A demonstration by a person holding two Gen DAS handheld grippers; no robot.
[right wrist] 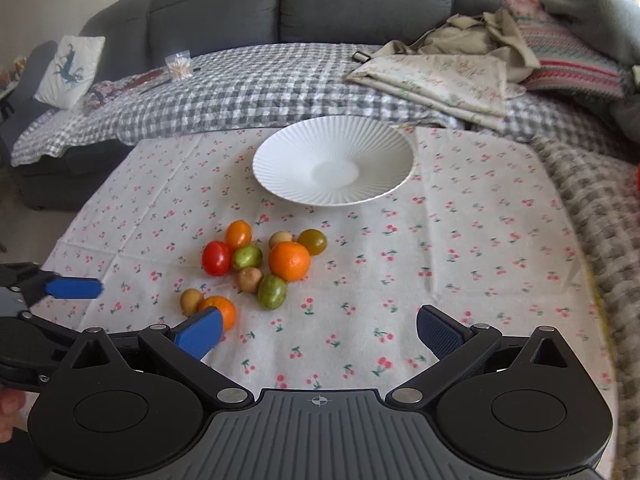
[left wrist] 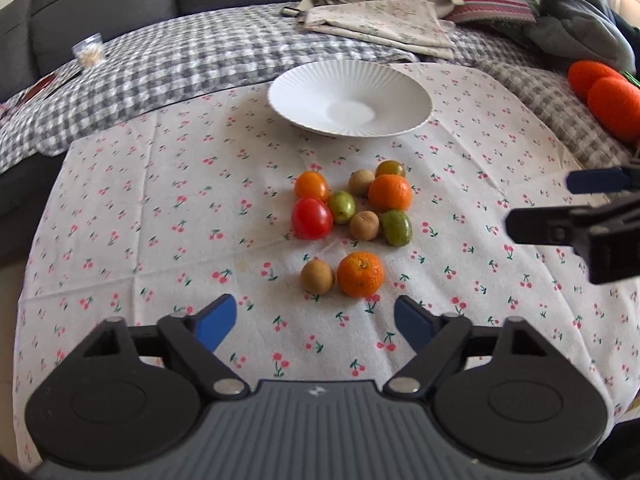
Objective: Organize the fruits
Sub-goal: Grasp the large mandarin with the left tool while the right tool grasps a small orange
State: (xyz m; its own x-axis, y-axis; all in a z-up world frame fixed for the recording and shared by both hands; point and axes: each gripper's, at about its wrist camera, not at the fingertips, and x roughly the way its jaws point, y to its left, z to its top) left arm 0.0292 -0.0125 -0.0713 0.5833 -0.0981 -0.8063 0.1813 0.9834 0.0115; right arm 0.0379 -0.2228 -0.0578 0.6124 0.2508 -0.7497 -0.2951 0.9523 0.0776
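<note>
**Left wrist view: smooth fruit heaped on cherry-print cloth**

Left wrist view shows the left gripper (left wrist: 316,320), its blue ribbed pads spread with nothing between them, just short of a dimpled mandarin (left wrist: 361,274) and a round tan fruit (left wrist: 317,277). Beyond lie a glossy red tomato (left wrist: 311,218), green oval fruits and another mandarin (left wrist: 389,192). A white fluted plate (left wrist: 400,80) sits empty past the pile on the cloth (left wrist: 160,216). The right gripper (right wrist: 320,334) also stands spread, empty.

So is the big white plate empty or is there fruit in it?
Empty. The white plate shows only its bare ribbed inside, and all the fruits lie on the cherry cloth in front of it.
</note>
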